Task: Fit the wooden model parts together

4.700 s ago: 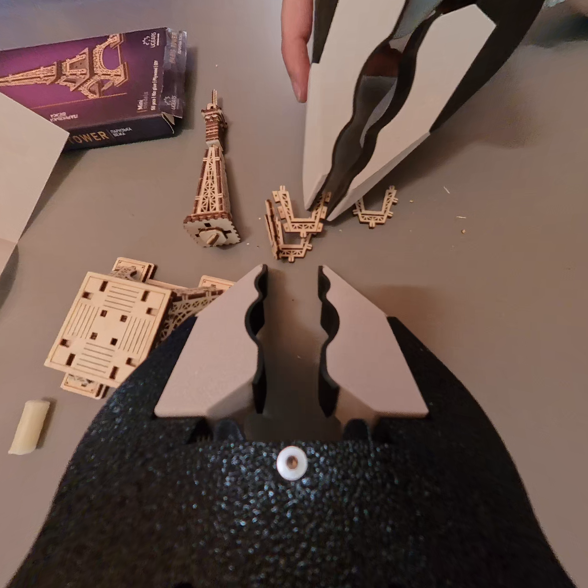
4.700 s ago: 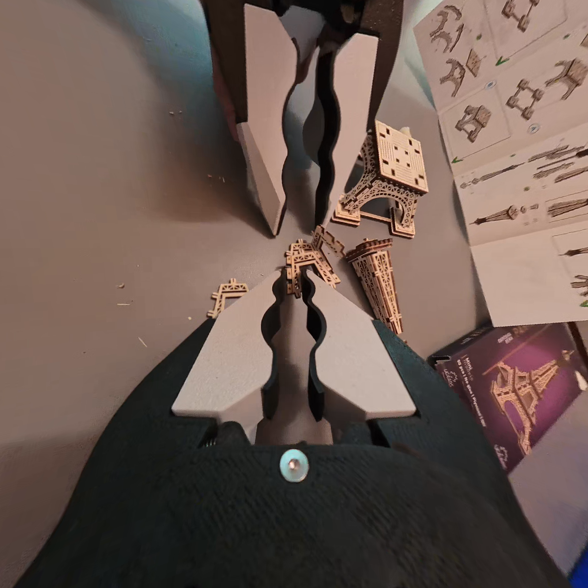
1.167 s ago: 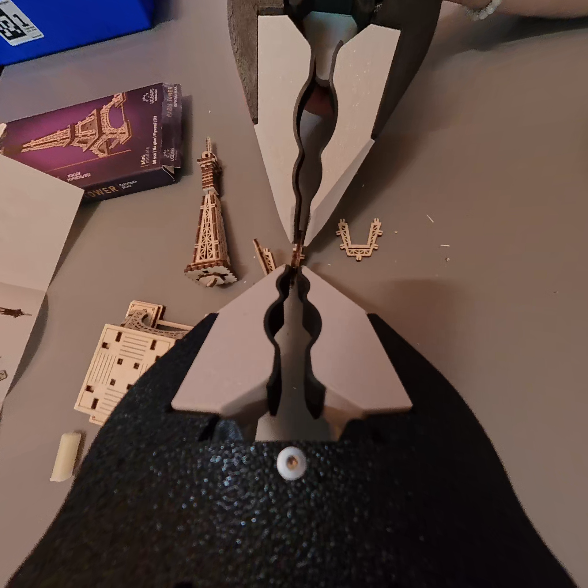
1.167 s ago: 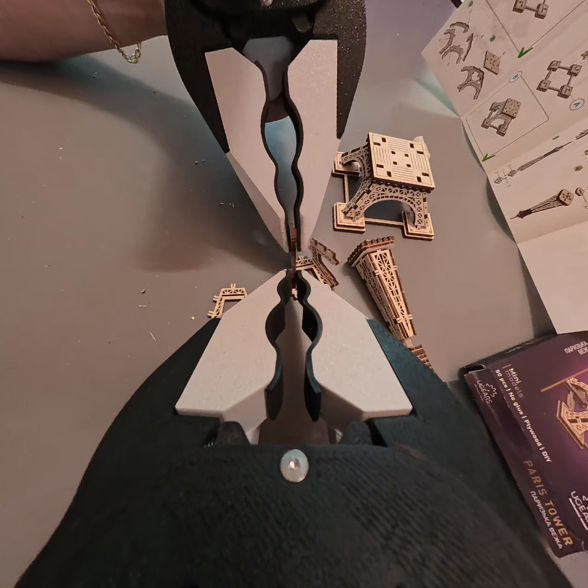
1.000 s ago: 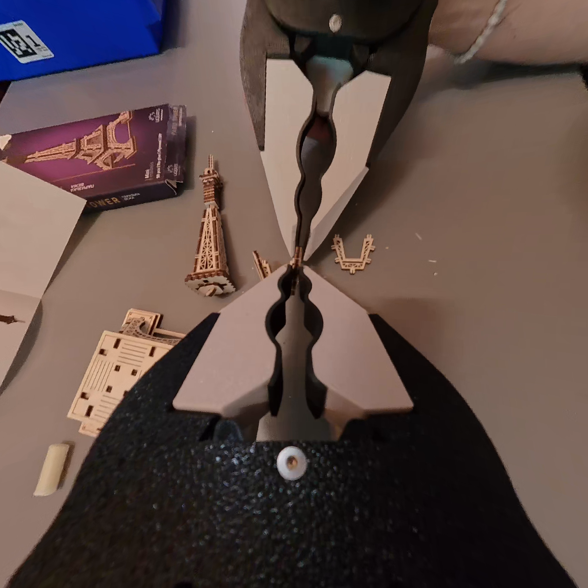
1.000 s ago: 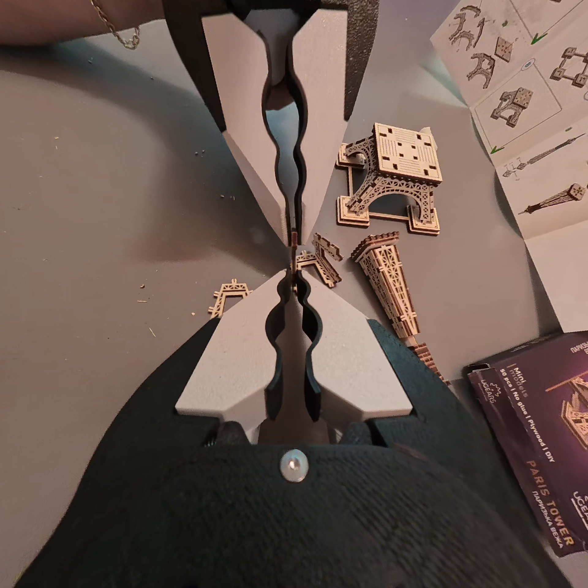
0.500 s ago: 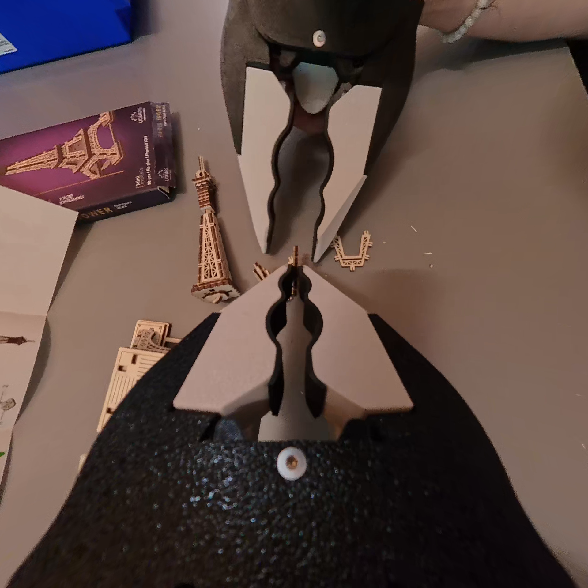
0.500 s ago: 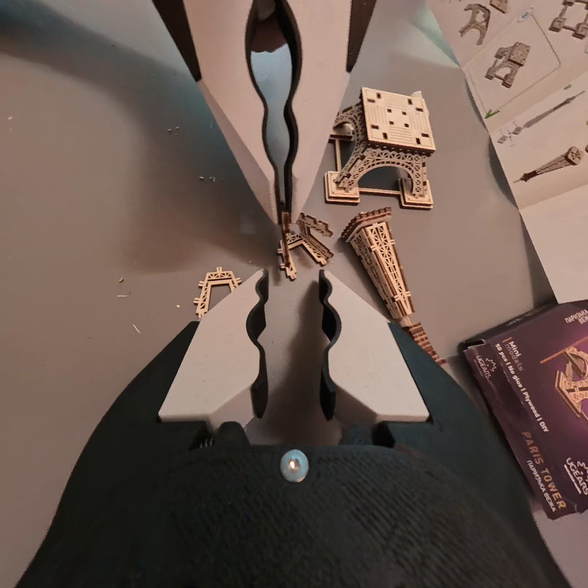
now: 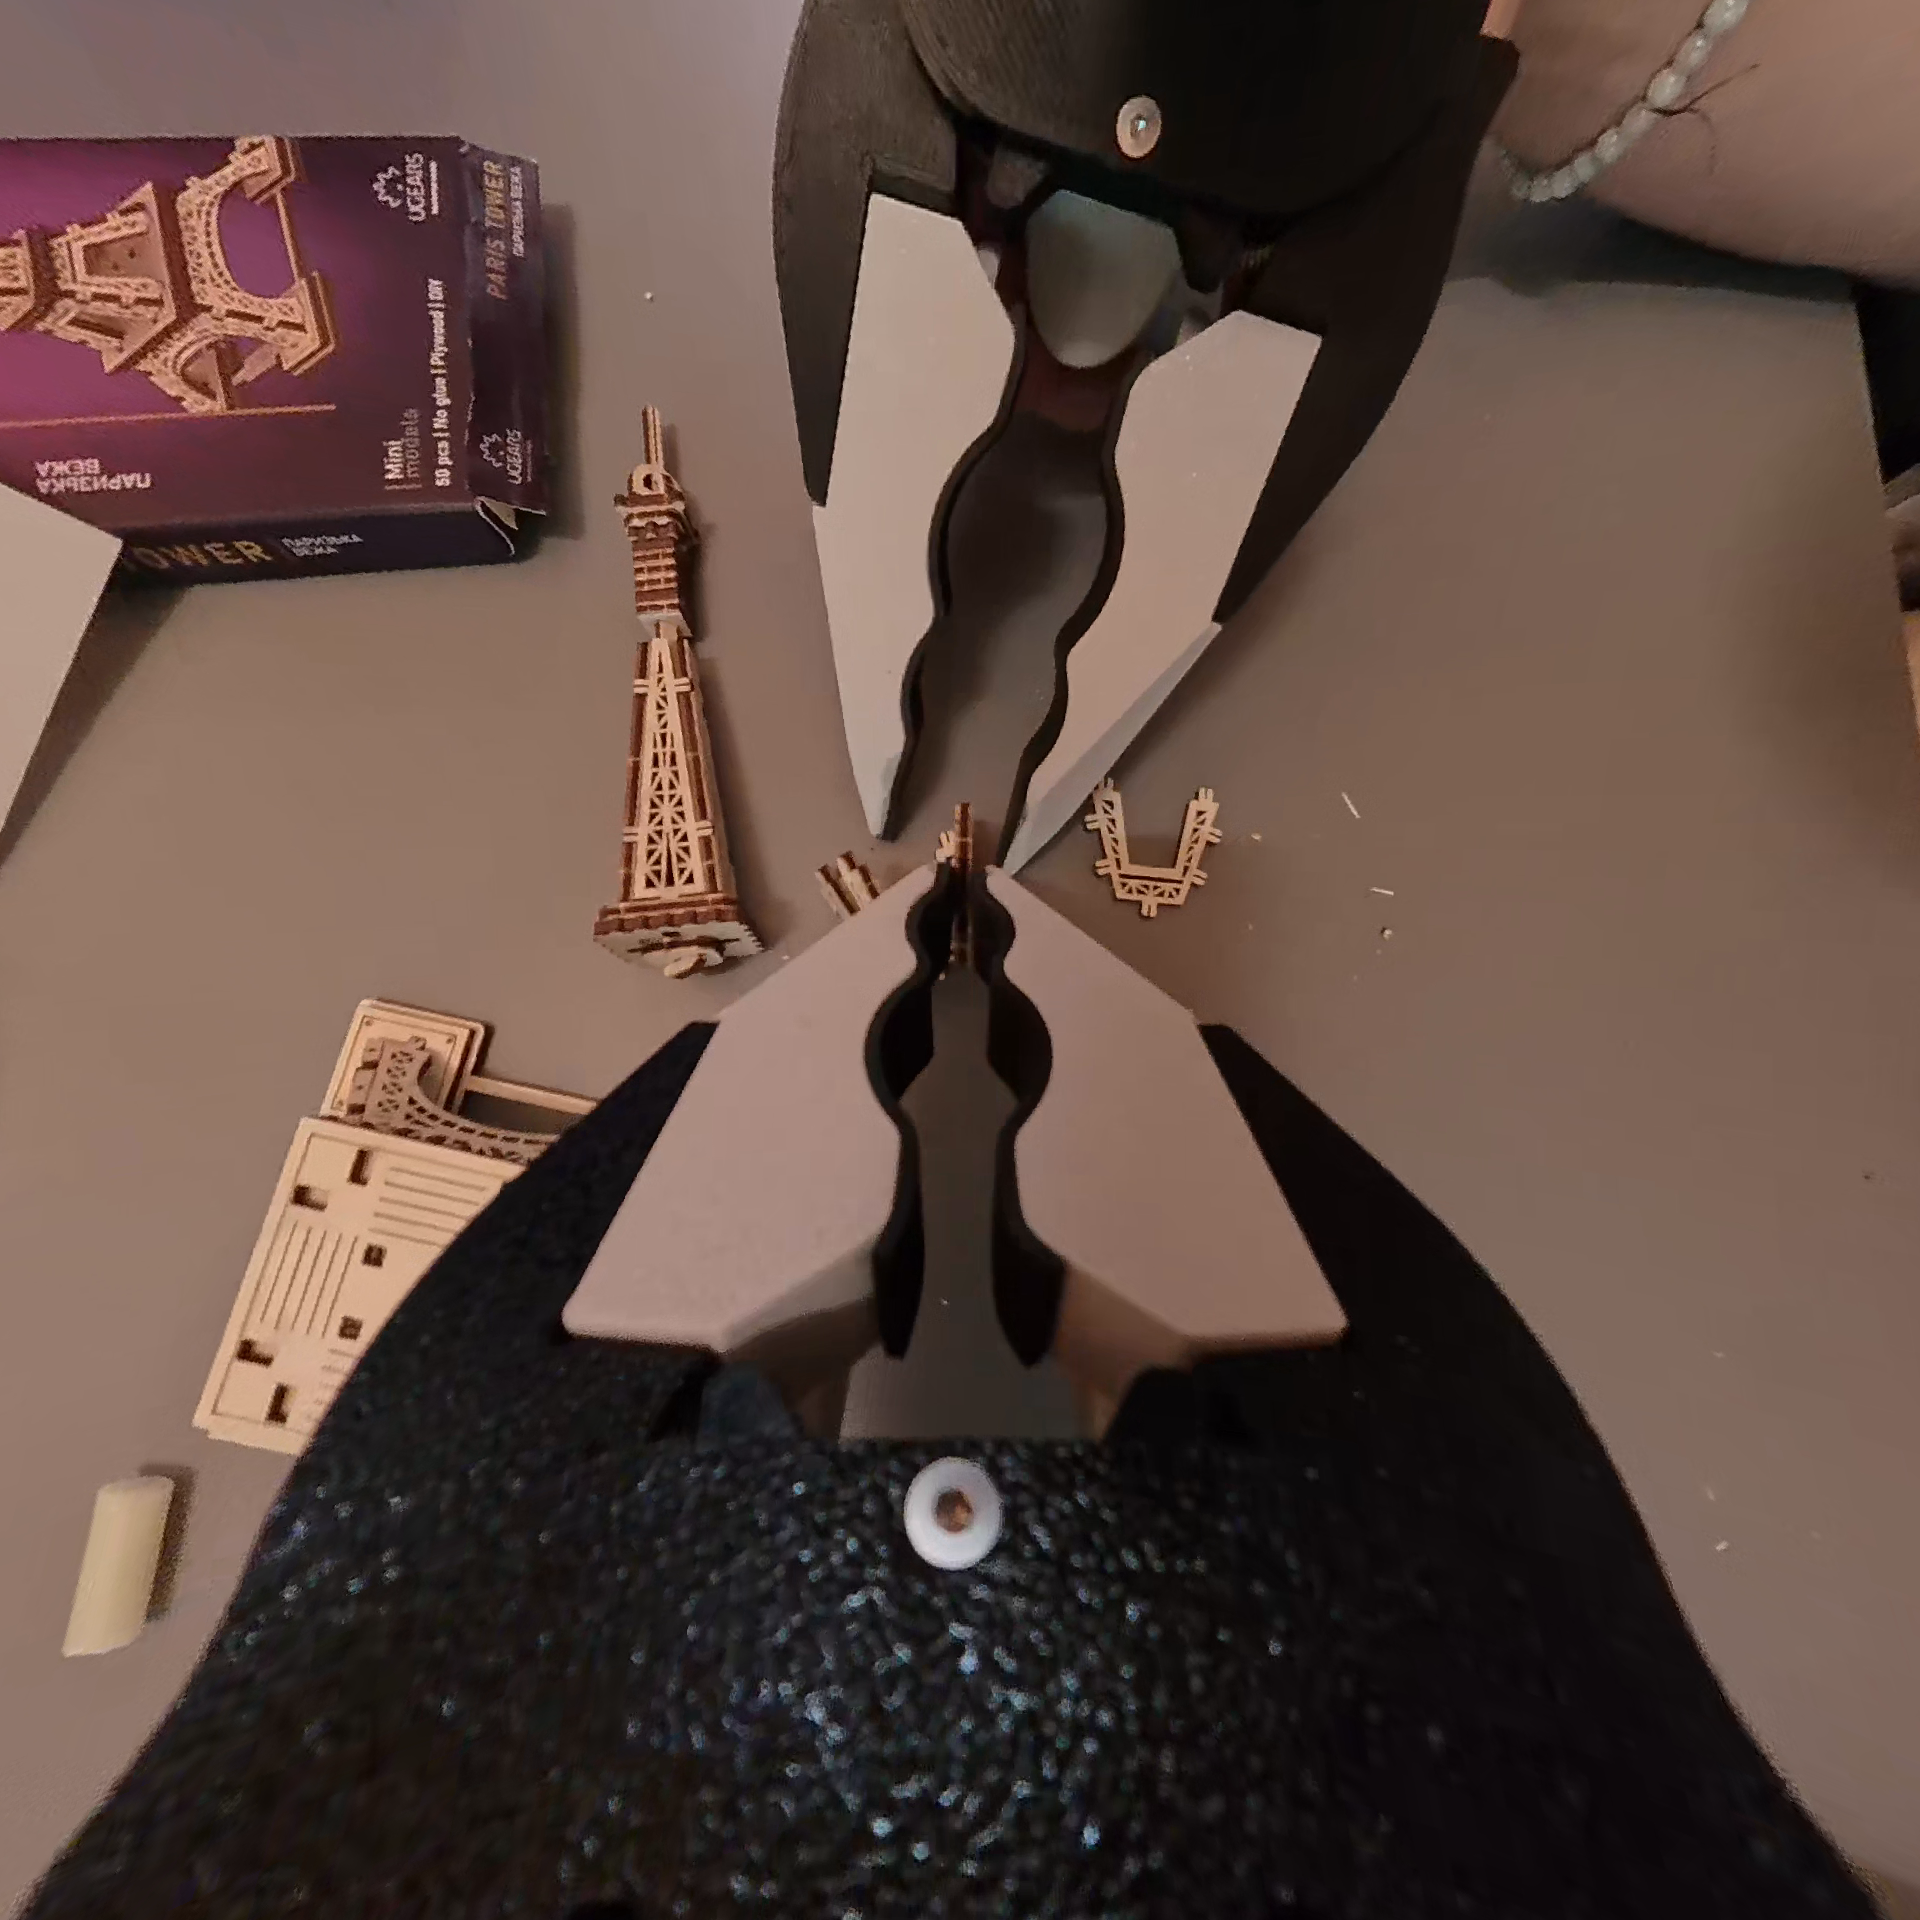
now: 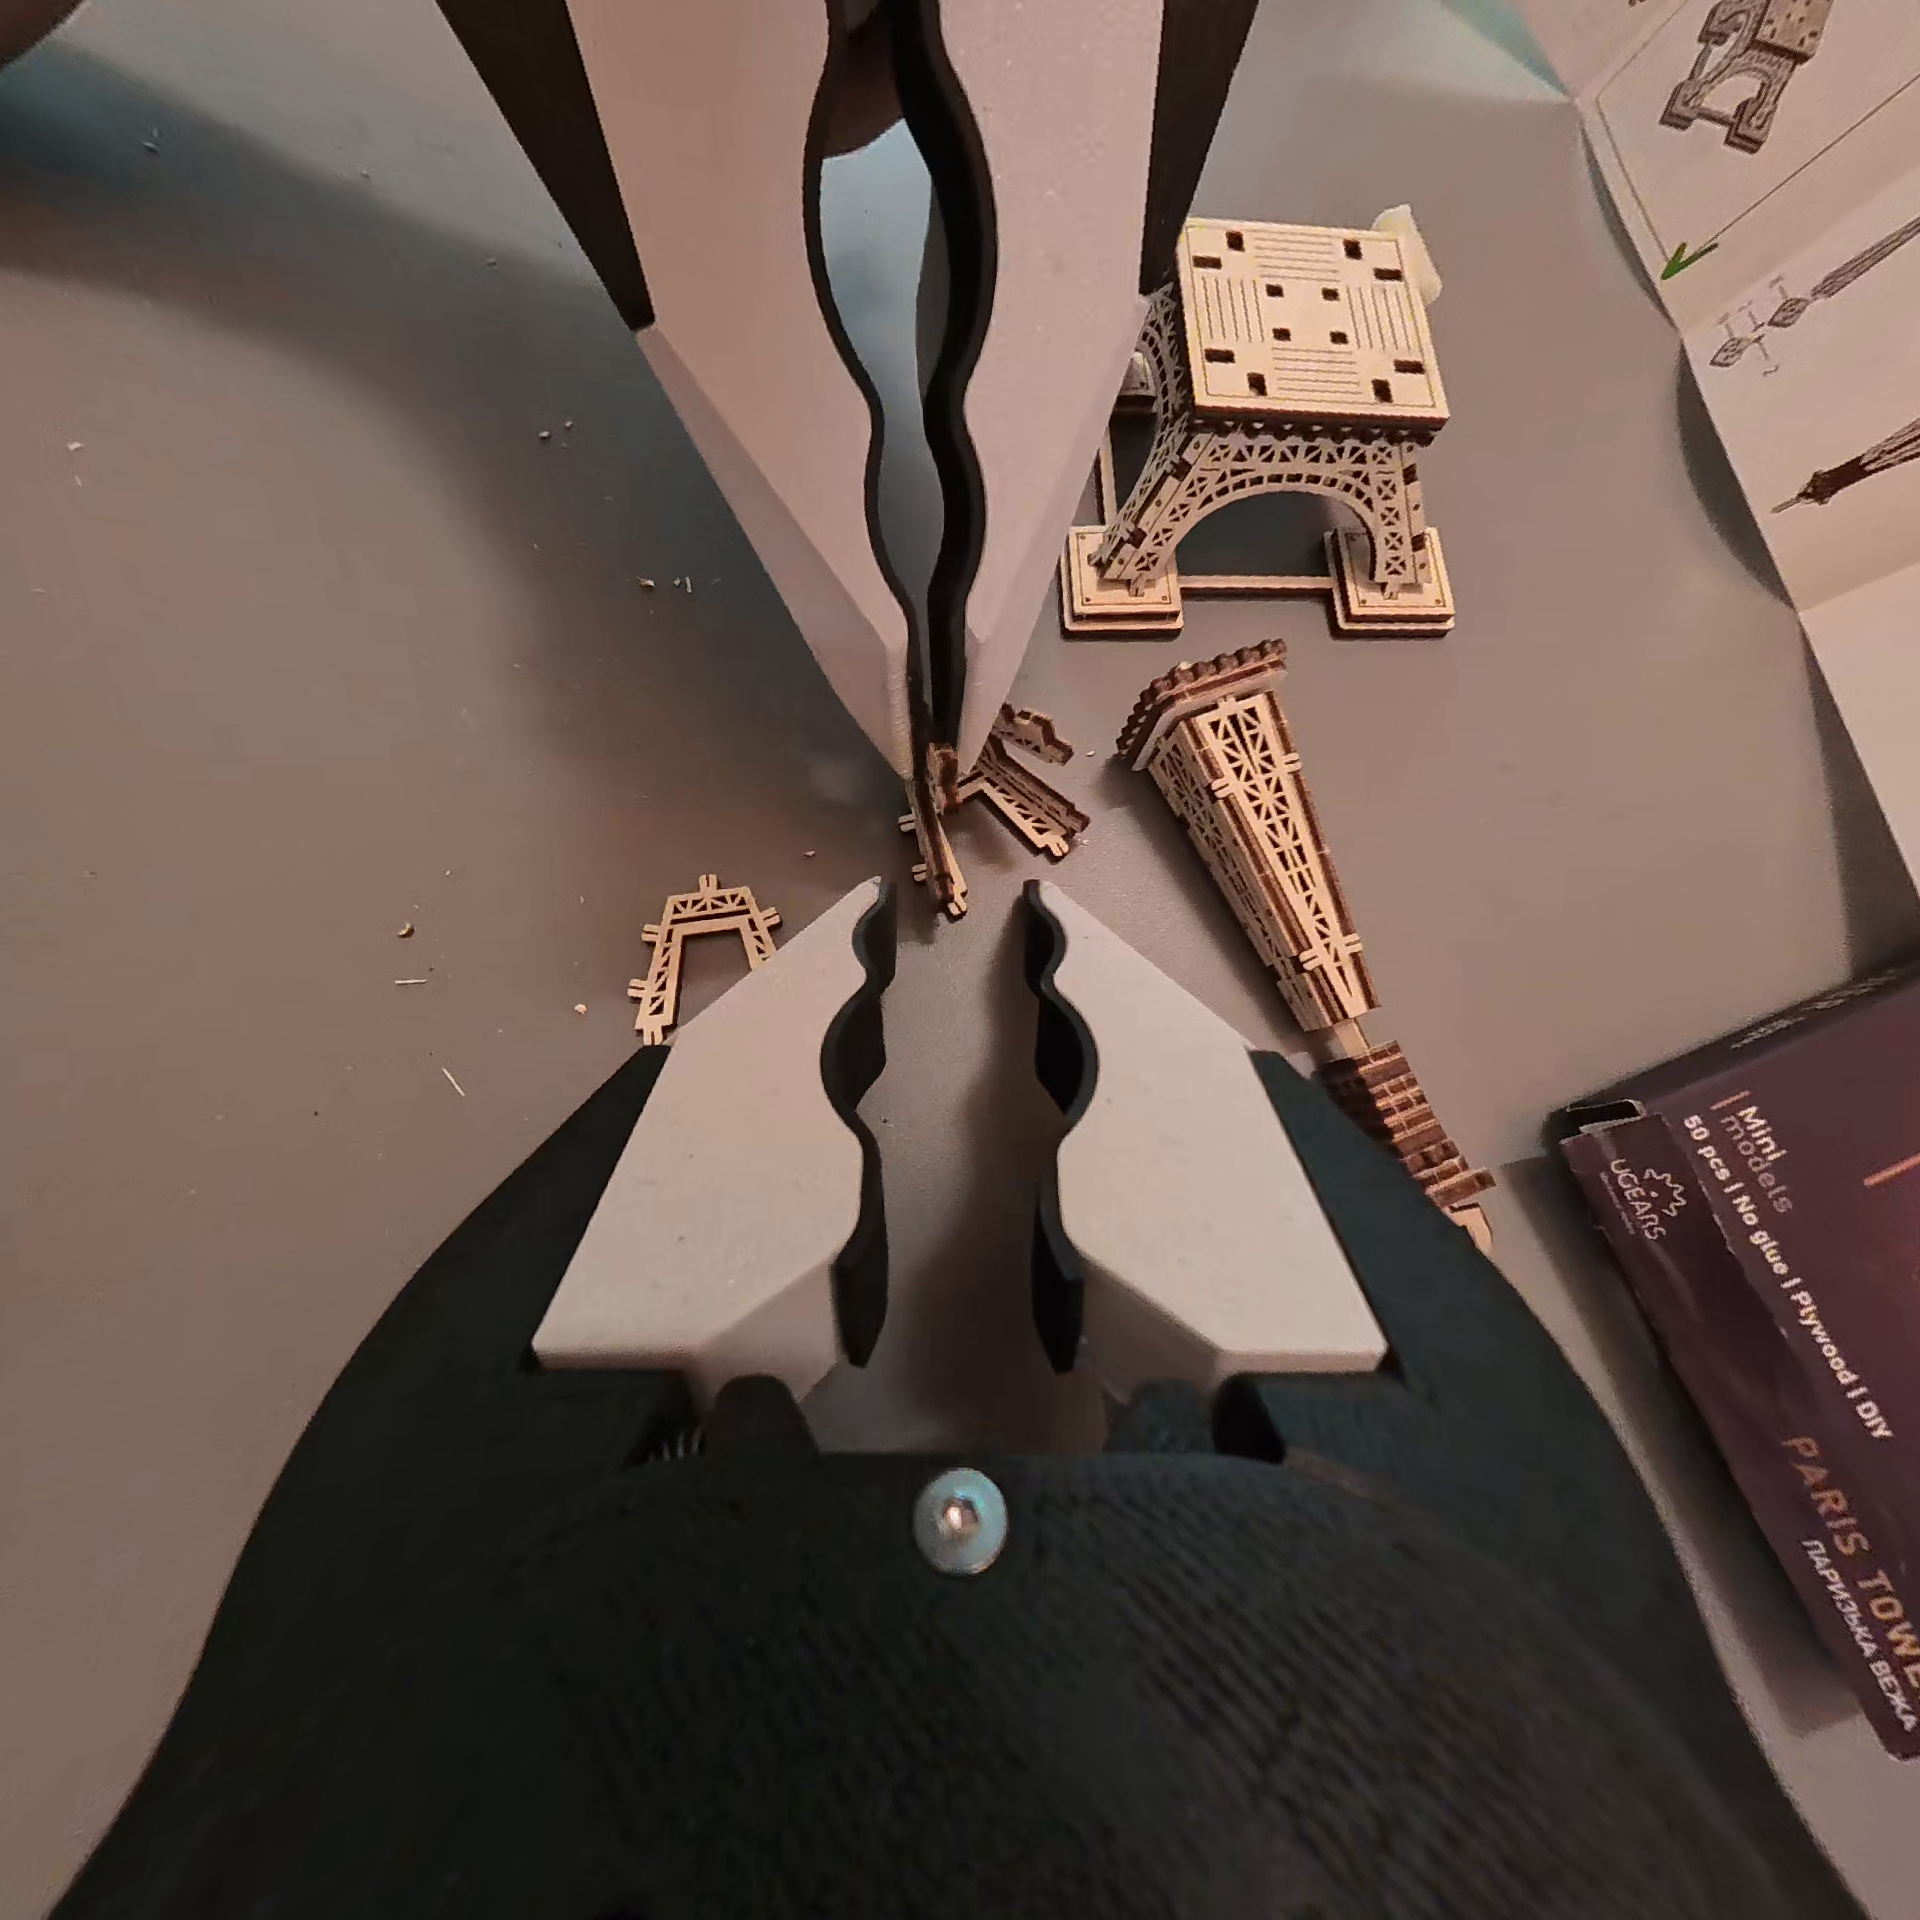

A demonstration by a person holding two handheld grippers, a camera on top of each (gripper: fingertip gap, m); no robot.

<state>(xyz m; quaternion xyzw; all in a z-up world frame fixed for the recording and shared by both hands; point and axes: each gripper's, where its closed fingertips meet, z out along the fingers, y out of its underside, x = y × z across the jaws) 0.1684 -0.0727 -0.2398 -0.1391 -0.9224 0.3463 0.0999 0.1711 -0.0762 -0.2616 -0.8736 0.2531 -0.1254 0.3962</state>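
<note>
My left gripper (image 9: pixel 961 881) is shut on a small wooden lattice piece (image 9: pixel 963 844), held edge-on just above the grey table. In the right wrist view this piece (image 10: pixel 940 842) hangs from the left gripper's tips (image 10: pixel 928 750), and a second lattice piece (image 10: pixel 1023 795) angles off it to the right, seemingly joined. My right gripper (image 10: pixel 956 896) is open and empty, its tips just short of the piece. It faces me in the left wrist view (image 9: pixel 951 844), with the jaws apart on either side of the piece.
A loose U-shaped lattice piece (image 9: pixel 1148 857) (image 10: pixel 707 935) lies beside the grippers. The tower spire (image 9: pixel 665 748) (image 10: pixel 1257 842) lies flat. The arched tower base (image 10: pixel 1278 416) (image 9: pixel 343 1226) stands nearby. A purple box (image 9: pixel 260 343), instruction sheet (image 10: pixel 1818 260) and cream stub (image 9: pixel 114 1558) lie around. Only a small space, under 4 cm, lies between the two pairs of fingers.
Both grippers were pinching the lattice piece tip to tip. The right gripper has opened, let go and drawn back a little. The left gripper keeps its hold.
</note>
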